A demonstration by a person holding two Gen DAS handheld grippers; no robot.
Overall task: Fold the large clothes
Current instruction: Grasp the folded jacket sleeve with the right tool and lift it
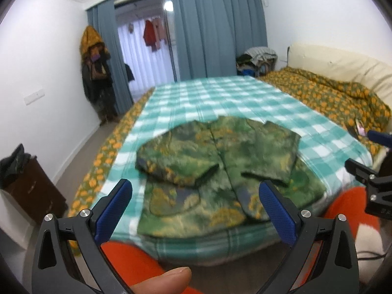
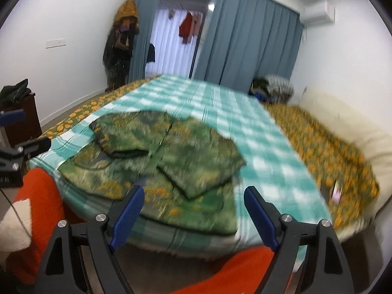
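- Lying on the checked bed [image 1: 220, 93], a green camouflage jacket [image 1: 220, 171] is seen, sleeves folded inward.
- Left gripper [image 1: 196, 196] fingers are spread, holding nothing.
- Right gripper [image 2: 193, 201] fingers are likewise spread.

Green camouflage-print cloth jacket [image 1: 215, 161], orange blotches. Teal-and-white checked bed sheet [image 1: 220, 95]. Orange-floral olive quilt [image 1: 325, 93]. Grey-blue pleated curtains [image 1: 215, 24]. Gripper pads [image 1: 115, 203] blue, seemingly textured.

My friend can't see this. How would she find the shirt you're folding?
Find the big bed's teal-and-white checked sheet. At its near end lies the green jacket, both sleeves folded in. Unlike the orange-flowered quilt alongside, it's blotchy dark green.
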